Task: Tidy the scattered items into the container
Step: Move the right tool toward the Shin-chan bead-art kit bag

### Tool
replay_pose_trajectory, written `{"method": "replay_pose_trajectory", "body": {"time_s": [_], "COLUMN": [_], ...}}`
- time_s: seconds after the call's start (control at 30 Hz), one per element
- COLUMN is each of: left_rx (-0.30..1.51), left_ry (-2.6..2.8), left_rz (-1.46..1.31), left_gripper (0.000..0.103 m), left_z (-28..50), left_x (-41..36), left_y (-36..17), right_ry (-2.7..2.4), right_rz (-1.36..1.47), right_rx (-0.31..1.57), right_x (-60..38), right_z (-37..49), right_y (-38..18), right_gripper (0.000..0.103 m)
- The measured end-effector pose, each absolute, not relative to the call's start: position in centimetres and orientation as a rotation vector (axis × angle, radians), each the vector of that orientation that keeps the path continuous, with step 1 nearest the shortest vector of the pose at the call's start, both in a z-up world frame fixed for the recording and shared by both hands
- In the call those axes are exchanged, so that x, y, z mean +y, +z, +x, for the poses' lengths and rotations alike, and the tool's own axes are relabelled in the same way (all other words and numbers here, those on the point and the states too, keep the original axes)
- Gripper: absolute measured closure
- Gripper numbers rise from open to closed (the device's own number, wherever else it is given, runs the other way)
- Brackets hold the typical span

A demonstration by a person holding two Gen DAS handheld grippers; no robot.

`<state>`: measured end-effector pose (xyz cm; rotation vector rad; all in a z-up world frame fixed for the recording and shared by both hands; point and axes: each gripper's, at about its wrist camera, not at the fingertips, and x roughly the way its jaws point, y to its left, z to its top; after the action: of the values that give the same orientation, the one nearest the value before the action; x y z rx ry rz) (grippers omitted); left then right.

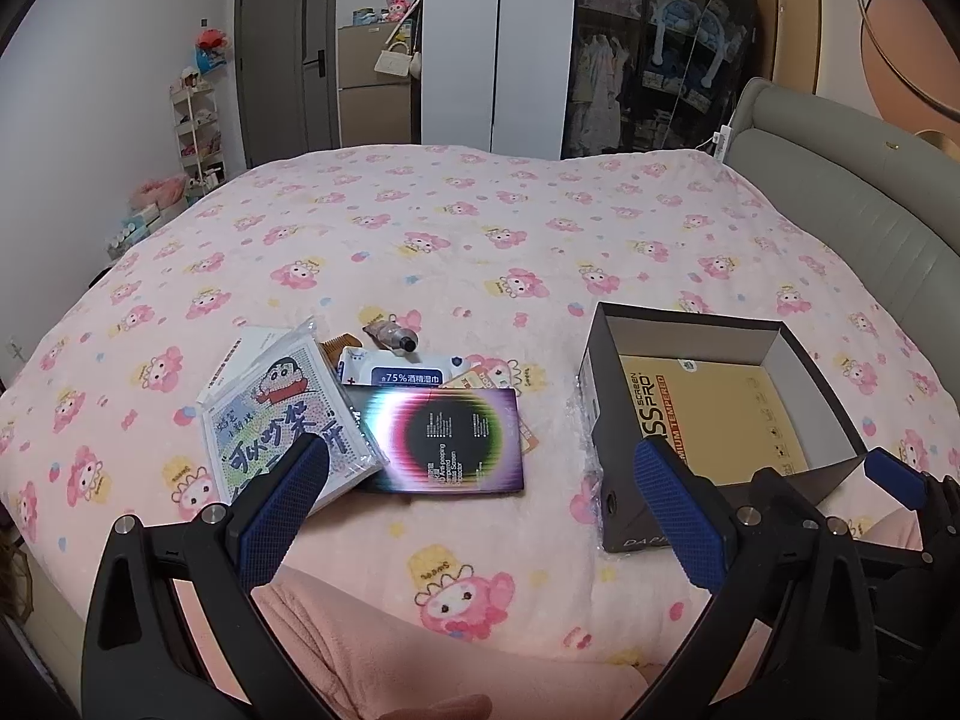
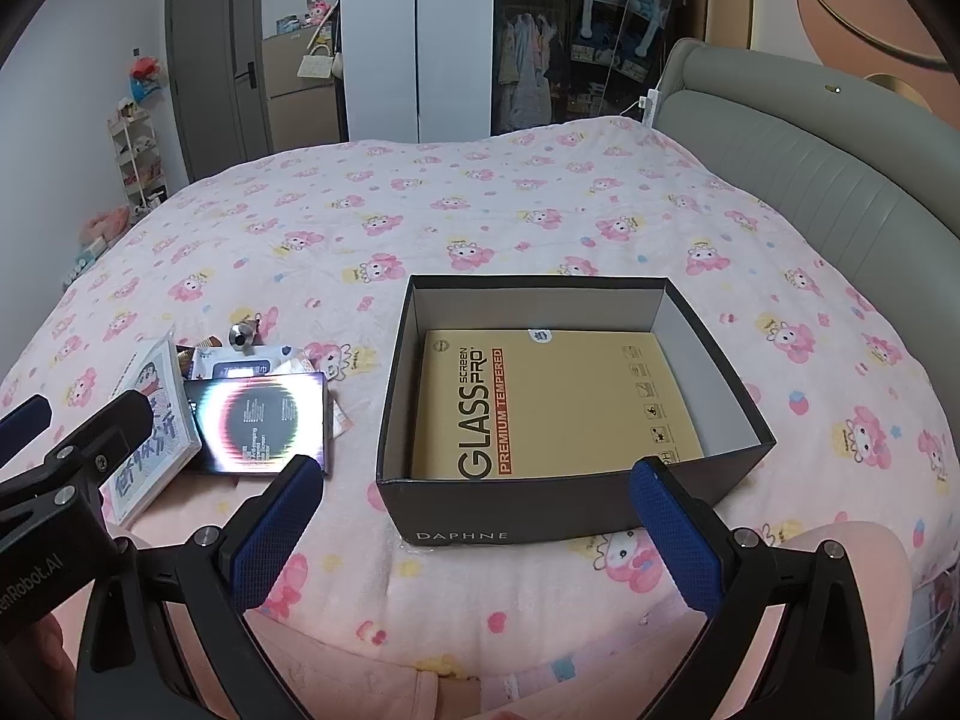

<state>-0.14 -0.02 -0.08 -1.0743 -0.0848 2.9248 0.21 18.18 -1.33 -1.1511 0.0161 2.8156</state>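
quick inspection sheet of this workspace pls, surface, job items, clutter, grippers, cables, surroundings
surface: bed under a pink cartoon-print blanket, soft and slightly rumpled.
job's things: open dark box on the right, a yellow glass pack flat inside it. Left of it a pile: comic packet, iridescent pack, wipes, small bottle, with a comb and a card partly hidden beneath.
clutter: plastic wrap at the box's left side.
grippers: left gripper open, empty, near the pile; right gripper open, empty, before the box.
cables: white cord at the headboard.
surroundings: grey headboard, wardrobe, door, shelf rack.
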Motion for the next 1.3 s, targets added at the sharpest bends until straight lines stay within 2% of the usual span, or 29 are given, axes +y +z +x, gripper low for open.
{"method": "replay_pose_trajectory", "body": {"time_s": [0.13,0.3,0.5,0.63,0.77,0.9,1.13,1.2,1.3], "left_rx": [-0.109,-0.271,-0.27,-0.23,-0.292,-0.37,-0.527,-0.555,-0.517], "left_ry": [2.88,2.779,2.776,2.904,2.947,3.0,2.986,2.958,2.927], "left_rz": [-1.125,-1.116,-1.071,-1.035,-1.096,-1.147,-1.282,-1.346,-1.42], "left_gripper": [0.0,0.0,0.0,0.001,0.002,0.009,0.009,0.015,0.018], "left_z": [-1.4,-2.1,-4.0,-4.9,-6.2,-6.8,-8.1,-8.7,-9.3], "left_x": [0.1,-2.0,-3.6,-6.0,-9.8,-13.7,-18.9,-20.3,-21.9], "left_y": [-0.7,-1.8,-0.8,0.0,-0.7,-1.8,-4.1,-5.1,-5.8], "right_ry": [2.848,2.886,2.953,3.047,3.119,3.17,3.188,3.181,3.159], "right_rz": [-1.108,-1.052,-0.94,-1.002,-0.987,-1.056,-1.225,-1.281,-1.376], "right_rx": [-0.024,-0.073,-0.183,-0.243,-0.335,-0.347,-0.371,-0.361,-0.356], "right_x": [17.8,17.2,15.4,13.7,11.4,9.1,5.8,5.1,4.3], "right_z": [-0.1,-0.4,-1.8,-3.5,-4.9,-6.5,-8.9,-9.8,-11.0], "right_y": [-1.3,-1.2,0.1,0.8,1.1,0.6,-2.3,-3.0,-4.5], "right_gripper": [0.0,0.0,0.0,0.0,0.0,0.0,0.0,0.0,0.0]}}
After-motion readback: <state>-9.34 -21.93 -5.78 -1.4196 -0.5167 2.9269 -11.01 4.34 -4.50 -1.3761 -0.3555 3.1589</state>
